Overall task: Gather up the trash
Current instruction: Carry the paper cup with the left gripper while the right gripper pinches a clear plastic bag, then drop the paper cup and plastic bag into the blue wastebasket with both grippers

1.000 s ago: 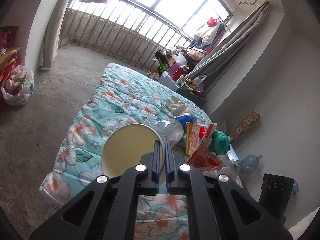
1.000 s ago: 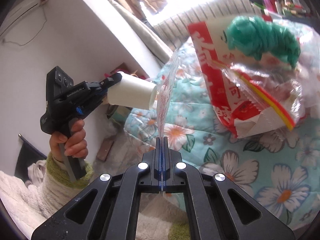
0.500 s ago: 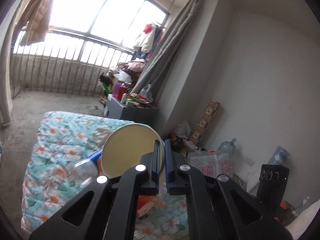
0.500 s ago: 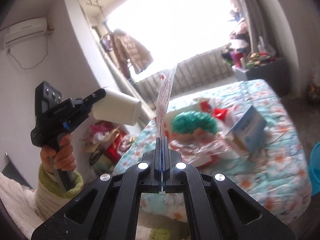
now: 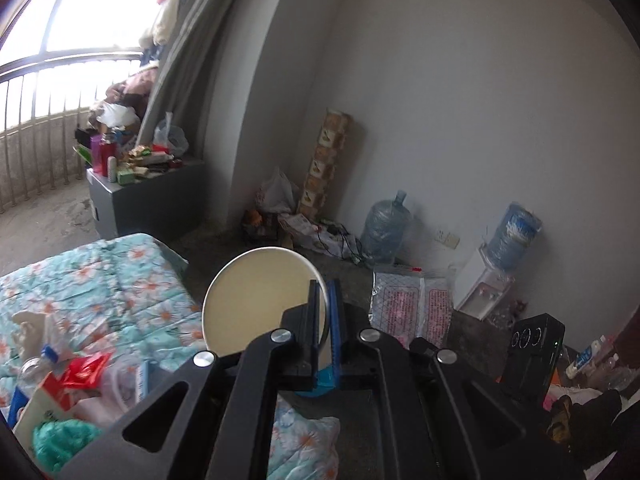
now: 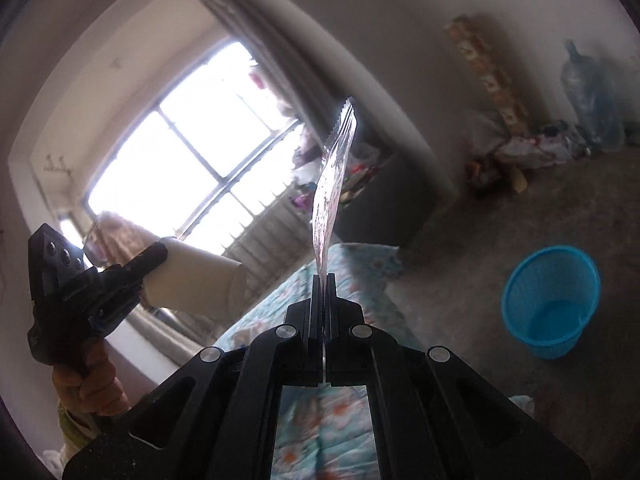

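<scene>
We found the carrying step in hand: both pieces of trash were already lifted clear of the bed (image 5: 100, 280) and were being brought toward the bin. The left gripper (image 5: 323, 316) was clamped on the rim of a white paper cup (image 5: 264, 300), its jaws nearly together on the thin wall. The right gripper (image 6: 322, 292) was pinched fully together on a clear plastic wrapper (image 6: 332, 184), which stood upright from the jaws. The blue wastebasket (image 6: 516, 304) stood on the concrete floor, well apart from the bed and to the right in the right wrist view. Its inside looked empty (as far as the blur allowed). In our judgement, the next move calls for carrying each item over the basket's open mouth before parting the jaws. More litter remained on the bedspread.
</scene>
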### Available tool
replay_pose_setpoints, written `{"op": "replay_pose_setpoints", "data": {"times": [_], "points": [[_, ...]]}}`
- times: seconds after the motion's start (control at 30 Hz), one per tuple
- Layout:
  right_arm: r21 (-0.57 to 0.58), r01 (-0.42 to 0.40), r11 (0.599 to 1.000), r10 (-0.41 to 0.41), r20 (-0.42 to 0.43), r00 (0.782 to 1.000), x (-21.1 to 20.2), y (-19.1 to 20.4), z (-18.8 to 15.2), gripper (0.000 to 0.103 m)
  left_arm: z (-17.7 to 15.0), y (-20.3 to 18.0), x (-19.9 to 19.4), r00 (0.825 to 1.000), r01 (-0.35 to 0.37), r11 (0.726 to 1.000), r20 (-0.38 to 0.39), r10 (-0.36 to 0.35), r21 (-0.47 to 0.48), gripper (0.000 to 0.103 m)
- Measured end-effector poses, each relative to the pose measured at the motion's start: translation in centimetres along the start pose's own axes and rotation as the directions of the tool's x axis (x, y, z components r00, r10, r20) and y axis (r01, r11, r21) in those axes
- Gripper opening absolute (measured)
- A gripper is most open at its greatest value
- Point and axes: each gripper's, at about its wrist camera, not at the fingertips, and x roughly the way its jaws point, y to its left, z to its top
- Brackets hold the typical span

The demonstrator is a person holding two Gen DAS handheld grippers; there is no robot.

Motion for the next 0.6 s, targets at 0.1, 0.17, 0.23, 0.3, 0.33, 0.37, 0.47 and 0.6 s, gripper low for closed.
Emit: {"op": "replay_pose_setpoints", "data": {"times": [0.1, 0.17, 0.23, 0.3, 0.33, 0.37, 0.47, 0.6], "points": [[0.100, 0.090, 0.991, -0.089, -0.013, 0.996, 1.9, -5.3, 1.2, 0.000, 1.1, -1.7, 8.6, 0.993, -0.003, 1.000, -0.116, 0.006, 0.029, 0.004], [0.162, 0.149, 0.975, -0.146, -0.034, 0.989, 3.6, -8.9, 1.5, 0.000, 1.0, -2.7, 13.9, 0.980, 0.002, 0.999, -0.198, 0.008, 0.049, 0.005], [0.248, 0.187, 0.951, -0.171, -0.083, 0.982, 5.3, -13.3, 1.9, 0.000, 0.5, -3.5, 19.5, 0.961, 0.005, 0.998, -0.277, 0.013, 0.065, 0.005], [0.332, 0.227, 0.916, -0.189, -0.141, 0.972, 6.3, -17.7, 1.6, 0.000, -0.4, -4.1, 24.6, 0.941, -0.010, 0.997, -0.337, 0.034, 0.073, 0.005], [0.362, 0.245, 0.899, -0.197, -0.165, 0.966, 6.9, -19.4, 1.4, 0.000, -1.0, -4.3, 27.2, 0.928, -0.013, 0.997, -0.369, 0.039, 0.074, 0.005], [0.389, 0.273, 0.880, -0.214, -0.190, 0.958, 7.8, -21.4, 1.0, 0.000, -1.5, -4.5, 29.3, 0.918, -0.014, 0.997, -0.393, 0.041, 0.071, 0.005], [0.417, 0.343, 0.842, -0.261, -0.241, 0.935, 10.1, -25.7, 1.6, 0.003, -2.8, -4.5, 35.0, 0.889, -0.033, 0.998, -0.455, 0.052, 0.049, 0.005], [0.552, 0.339, 0.761, -0.189, -0.312, 0.931, 12.7, -32.2, 0.8, 0.034, -5.0, -4.8, 40.9, 0.831, -0.038, 0.998, -0.554, 0.058, 0.049, 0.035]]}}
